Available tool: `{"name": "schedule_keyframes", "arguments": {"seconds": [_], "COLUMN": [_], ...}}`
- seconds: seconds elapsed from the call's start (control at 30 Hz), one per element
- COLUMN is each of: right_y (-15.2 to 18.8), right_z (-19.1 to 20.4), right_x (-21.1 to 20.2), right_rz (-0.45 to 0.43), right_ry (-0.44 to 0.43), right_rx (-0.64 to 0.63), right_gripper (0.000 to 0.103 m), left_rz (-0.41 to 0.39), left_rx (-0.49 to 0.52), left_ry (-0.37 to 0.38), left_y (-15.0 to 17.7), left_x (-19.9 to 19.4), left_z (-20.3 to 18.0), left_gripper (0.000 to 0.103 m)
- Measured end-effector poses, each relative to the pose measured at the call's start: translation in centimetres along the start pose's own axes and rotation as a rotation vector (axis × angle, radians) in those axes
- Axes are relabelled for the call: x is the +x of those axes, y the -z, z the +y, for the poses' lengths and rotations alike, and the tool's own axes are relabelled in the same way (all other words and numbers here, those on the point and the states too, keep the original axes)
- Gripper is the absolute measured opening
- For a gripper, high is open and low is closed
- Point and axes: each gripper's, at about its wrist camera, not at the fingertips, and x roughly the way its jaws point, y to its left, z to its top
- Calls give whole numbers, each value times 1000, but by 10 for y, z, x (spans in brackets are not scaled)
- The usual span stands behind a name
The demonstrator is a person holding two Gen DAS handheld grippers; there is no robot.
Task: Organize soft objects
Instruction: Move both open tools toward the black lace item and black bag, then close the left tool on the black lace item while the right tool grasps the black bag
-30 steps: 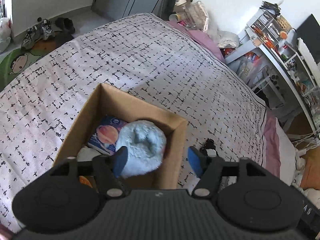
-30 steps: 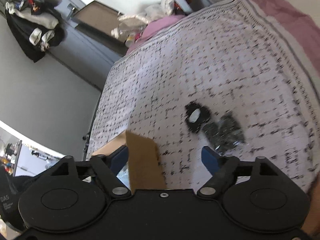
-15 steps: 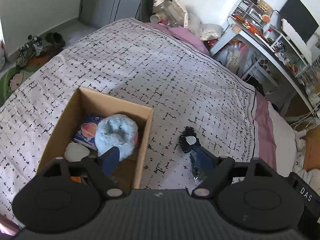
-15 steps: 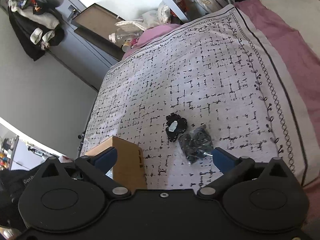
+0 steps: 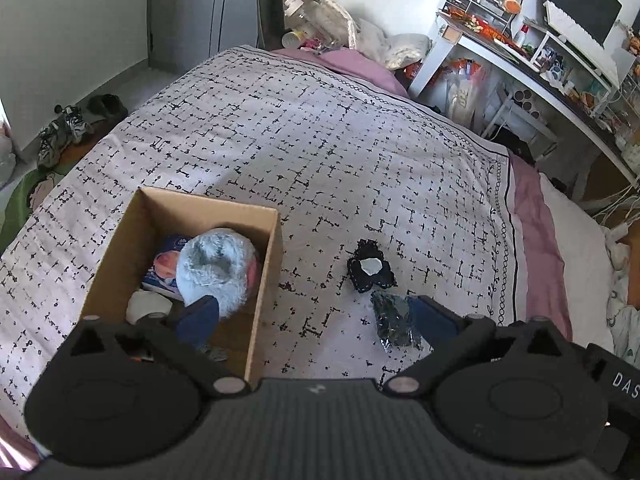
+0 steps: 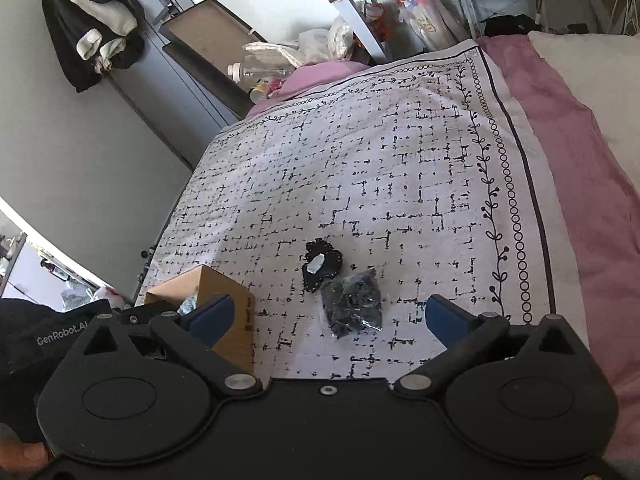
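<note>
Item: black crinkled packet (image 6: 352, 304), on the bedspread (image 6: 400, 168), outside the cardboard box (image 5: 264, 280).
Right gripper (image 6: 326, 314): jaws wide apart, empty; packet dead ahead, nearer it. Left gripper (image 5: 312, 318): jaws opening, empty; packet against its right finger.

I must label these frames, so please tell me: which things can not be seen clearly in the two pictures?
- Cardboard box bottom: left wrist view, hidden by the fluffy blue item and the left gripper.
- Box interior: right wrist view, only a corner shows behind the right gripper.
- Dark plastic bag: contents too small to identify.
</note>
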Motion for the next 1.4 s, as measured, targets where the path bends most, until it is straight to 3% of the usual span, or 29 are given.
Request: {"name": "schedule_keyframes", "arguments": {"seconds": [0.27, 0.43, 0.57, 0.8, 1.03, 1.4], "right_y": [3, 5, 3, 2, 2, 3], "right_z": [-7, -19, -27, -39, -55, -69], "right_x": [13, 30, 35, 55, 75, 113], "right_rz": [22, 65, 44, 81, 128, 211], "right_ry": [23, 17, 77, 60, 41, -10], "right_rx": [-6, 65, 112, 175, 283, 437], "right_gripper": [103, 103, 103, 102, 80, 75], "left_rz": [11, 11, 25, 56, 62, 76], "left_rx": [29, 11, 15, 24, 25, 27], "left_ry": [2, -16, -23, -44, -24, 17], "left_y": [5, 4, 2, -1, -12, -22], "left_x": [9, 17, 26, 47, 66, 103], "left_z": [-13, -16, -21, -32, -37, -40], "left_gripper": [102, 102, 102, 102, 102, 99]}}
